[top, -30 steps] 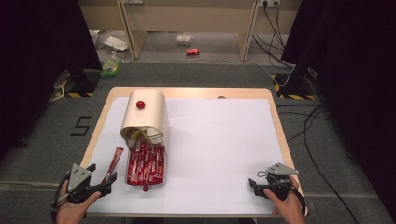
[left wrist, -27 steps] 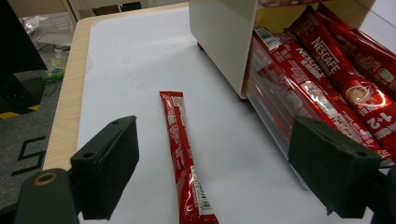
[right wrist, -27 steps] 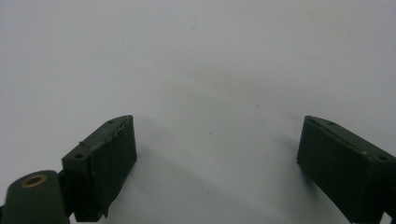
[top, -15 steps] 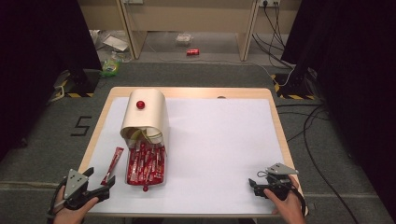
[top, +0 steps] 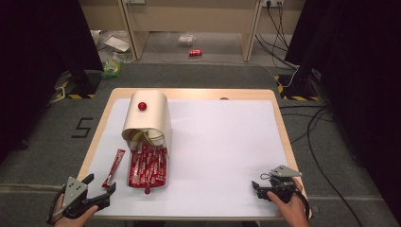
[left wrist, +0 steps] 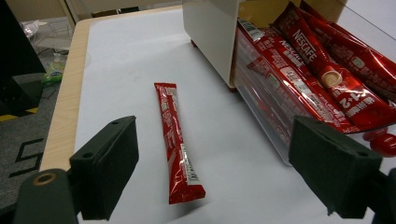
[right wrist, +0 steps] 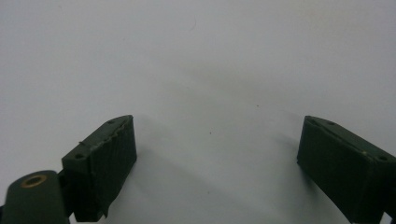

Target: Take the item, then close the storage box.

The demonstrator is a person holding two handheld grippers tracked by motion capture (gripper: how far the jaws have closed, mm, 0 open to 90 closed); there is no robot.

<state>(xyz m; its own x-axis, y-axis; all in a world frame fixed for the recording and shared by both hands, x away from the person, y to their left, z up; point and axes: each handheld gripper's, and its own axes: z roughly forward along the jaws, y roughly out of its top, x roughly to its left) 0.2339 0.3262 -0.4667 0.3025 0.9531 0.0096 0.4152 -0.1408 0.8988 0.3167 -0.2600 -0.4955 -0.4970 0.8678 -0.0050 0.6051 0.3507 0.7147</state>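
A cream box with a curved lid [top: 146,116] and a red knob [top: 142,106] stands at the table's left. In front of it a clear drawer [top: 147,165] lies pulled out, packed with red coffee sachets [left wrist: 317,79]. One loose red sachet [top: 114,166] lies flat on the white sheet just left of the drawer. My left gripper [top: 100,185] is open at the front left corner; the loose sachet [left wrist: 177,144] lies ahead of its jaws, untouched. At the front right, my right gripper [top: 257,188] hangs open over bare sheet [right wrist: 210,70], holding nothing.
A white sheet [top: 222,142] covers most of the wooden table [top: 194,93]. The drawer's red knob [top: 147,191] points at the front edge. On the floor beyond are cables [top: 312,127], a red can [top: 195,53] and litter [top: 112,66].
My left gripper has drawn back a little toward the front edge. The right gripper and the objects have stayed put.
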